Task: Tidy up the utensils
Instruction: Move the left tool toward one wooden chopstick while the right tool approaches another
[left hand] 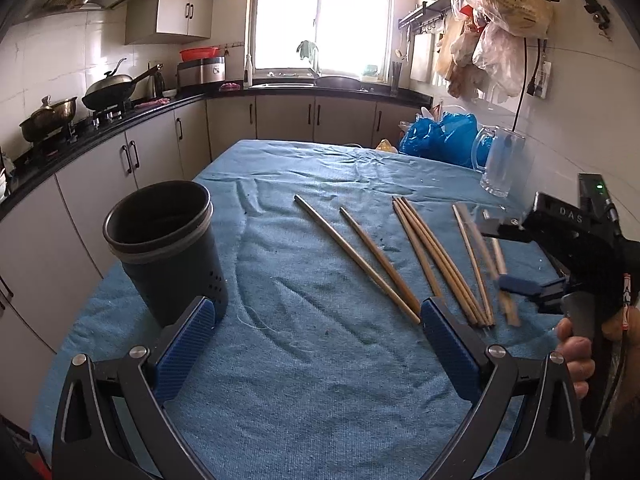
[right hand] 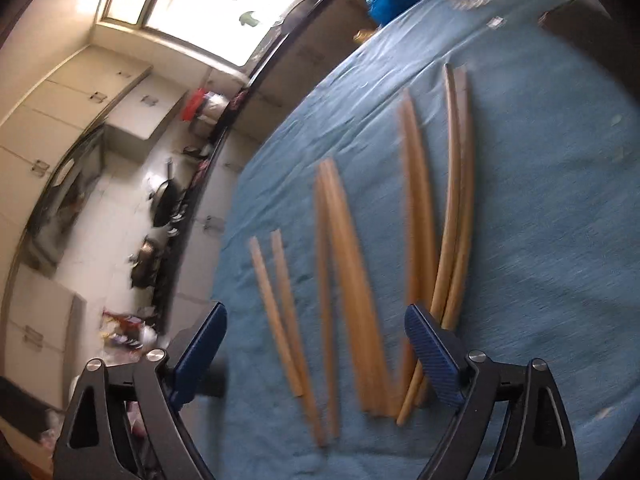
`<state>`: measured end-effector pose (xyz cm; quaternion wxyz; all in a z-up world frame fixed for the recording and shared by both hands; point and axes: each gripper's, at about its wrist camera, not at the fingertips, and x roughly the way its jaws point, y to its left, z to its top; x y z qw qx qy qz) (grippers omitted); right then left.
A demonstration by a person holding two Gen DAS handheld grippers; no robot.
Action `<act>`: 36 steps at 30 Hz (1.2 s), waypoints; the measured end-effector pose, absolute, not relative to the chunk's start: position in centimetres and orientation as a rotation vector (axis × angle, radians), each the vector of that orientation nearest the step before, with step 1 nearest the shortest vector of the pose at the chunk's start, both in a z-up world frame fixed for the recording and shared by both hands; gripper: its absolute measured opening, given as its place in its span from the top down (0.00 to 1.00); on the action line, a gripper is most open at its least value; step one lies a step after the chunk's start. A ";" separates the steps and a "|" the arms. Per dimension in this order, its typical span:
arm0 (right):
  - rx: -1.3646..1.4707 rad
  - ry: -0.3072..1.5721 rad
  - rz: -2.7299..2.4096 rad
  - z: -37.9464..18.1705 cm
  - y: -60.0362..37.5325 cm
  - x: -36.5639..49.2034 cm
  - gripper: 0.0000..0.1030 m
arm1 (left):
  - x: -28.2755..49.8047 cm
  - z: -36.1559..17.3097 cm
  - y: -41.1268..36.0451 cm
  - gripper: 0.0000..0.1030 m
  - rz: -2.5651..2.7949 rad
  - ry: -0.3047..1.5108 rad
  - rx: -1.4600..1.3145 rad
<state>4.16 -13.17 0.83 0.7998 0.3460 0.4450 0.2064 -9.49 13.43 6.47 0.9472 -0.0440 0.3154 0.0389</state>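
Observation:
Several wooden chopsticks (left hand: 424,256) lie in loose pairs on a blue cloth (left hand: 312,360) over the table. A dark empty utensil holder (left hand: 168,248) stands upright at the left. My left gripper (left hand: 316,336) is open and empty, low over the cloth, its left finger beside the holder. My right gripper (left hand: 516,284) shows at the right in the left wrist view, over the rightmost chopsticks. In the right wrist view it (right hand: 316,352) is open and tilted, with the chopsticks (right hand: 352,280) lying between and beyond its fingers, blurred by motion.
A clear glass mug (left hand: 500,160) and blue plastic bags (left hand: 440,136) sit at the table's far right. Kitchen counters with a wok (left hand: 112,92) and pots run along the left. The table's left edge is near the holder.

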 end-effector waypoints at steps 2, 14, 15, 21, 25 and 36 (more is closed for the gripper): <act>0.694 0.931 0.343 1.4 -14.4 3.8 0.10 | -9.3 6.3 13.4 0.01 0.072 0.653 -0.098; 0.538 0.876 0.158 4.2 -20.0 0.7 0.09 | -8.6 7.0 11.6 0.01 0.018 0.680 -0.052; 0.510 0.887 0.146 4.2 -20.0 0.6 0.09 | -8.2 7.0 11.6 0.01 0.010 0.698 -0.060; 0.394 0.947 0.119 2.4 -20.5 1.5 0.25 | -4.4 6.0 11.3 0.01 0.007 0.812 -0.112; 0.310 0.956 0.103 2.2 -20.2 1.9 0.30 | -1.5 5.0 10.6 0.08 0.048 0.855 -0.091; 0.124 0.967 0.072 1.9 -18.5 2.5 0.46 | 4.1 1.1 9.9 0.59 0.135 0.995 -0.039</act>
